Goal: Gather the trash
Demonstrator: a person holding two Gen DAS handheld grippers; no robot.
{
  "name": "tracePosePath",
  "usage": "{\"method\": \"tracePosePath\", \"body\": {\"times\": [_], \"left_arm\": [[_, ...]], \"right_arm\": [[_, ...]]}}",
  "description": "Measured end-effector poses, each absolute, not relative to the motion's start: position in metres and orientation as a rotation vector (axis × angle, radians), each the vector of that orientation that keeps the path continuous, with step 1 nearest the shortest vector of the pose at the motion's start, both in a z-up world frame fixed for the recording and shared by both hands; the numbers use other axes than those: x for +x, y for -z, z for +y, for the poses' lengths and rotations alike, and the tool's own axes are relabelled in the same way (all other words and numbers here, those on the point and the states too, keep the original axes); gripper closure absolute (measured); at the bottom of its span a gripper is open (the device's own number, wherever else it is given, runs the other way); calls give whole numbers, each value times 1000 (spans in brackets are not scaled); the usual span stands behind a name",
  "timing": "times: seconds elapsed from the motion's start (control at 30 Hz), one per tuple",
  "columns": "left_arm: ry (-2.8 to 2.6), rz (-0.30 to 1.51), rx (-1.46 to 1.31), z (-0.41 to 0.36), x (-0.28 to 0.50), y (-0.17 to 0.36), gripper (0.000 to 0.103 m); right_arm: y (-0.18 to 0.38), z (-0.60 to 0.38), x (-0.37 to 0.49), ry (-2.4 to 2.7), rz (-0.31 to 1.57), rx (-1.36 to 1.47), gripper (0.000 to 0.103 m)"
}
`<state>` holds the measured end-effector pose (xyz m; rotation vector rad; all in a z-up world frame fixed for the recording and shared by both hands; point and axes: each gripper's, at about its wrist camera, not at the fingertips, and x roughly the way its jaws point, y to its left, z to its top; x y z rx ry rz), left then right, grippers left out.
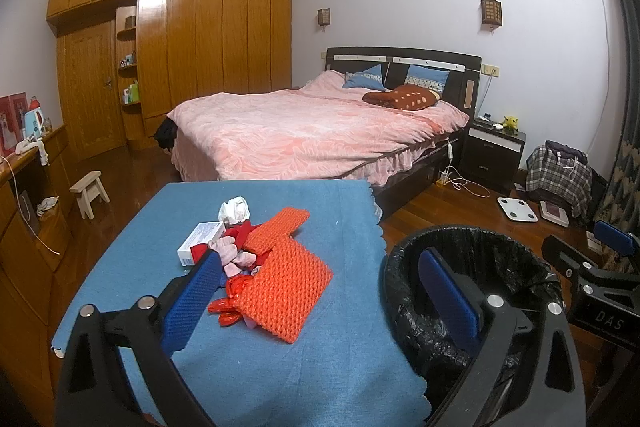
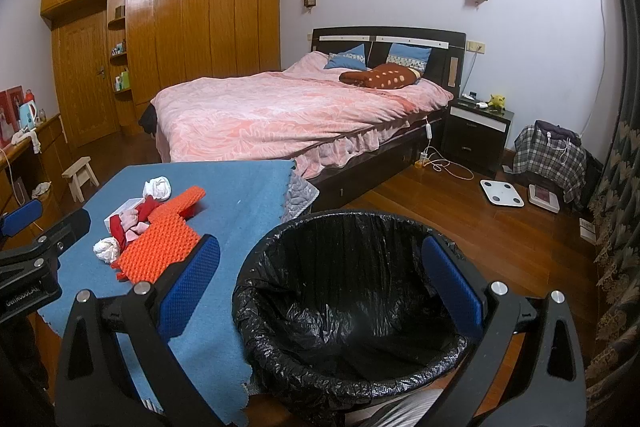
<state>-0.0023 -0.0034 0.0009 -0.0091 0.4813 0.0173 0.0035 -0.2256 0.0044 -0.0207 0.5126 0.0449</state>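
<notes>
A pile of trash lies on the blue-clothed table (image 1: 336, 211): two orange foam nets (image 1: 288, 291), a crumpled white tissue (image 1: 234, 209), a small white box (image 1: 202, 241), pink and red scraps (image 1: 236, 257) and a red wrapper (image 1: 226, 305). My left gripper (image 1: 320, 297) hangs open over the table's near edge, its left finger beside the pile. Right of the table stands a bin with a black liner (image 1: 500, 259). My right gripper (image 2: 320, 285) is open above the bin (image 2: 340, 267), holding nothing. The pile (image 2: 160, 251) lies to its left.
A bed with a pink cover (image 1: 304, 131) stands behind the table. A dark nightstand (image 2: 476, 131), a white scale (image 2: 502, 193) and a plaid bag (image 2: 548, 155) sit on the wooden floor to the right. A small stool (image 1: 90, 191) and a long wooden dresser (image 1: 24, 227) are on the left.
</notes>
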Motion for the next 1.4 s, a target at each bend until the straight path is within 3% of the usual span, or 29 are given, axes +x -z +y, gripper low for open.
{"method": "tracePosePath", "body": {"times": [1.1, 1.4], "left_arm": [[-19, 486, -16, -4, -5, -4, 6], [-77, 494, -10, 28, 9, 15, 6]], "right_arm": [[0, -218, 1, -51, 519, -25, 5], [20, -187, 25, -91, 530, -37, 5]]}}
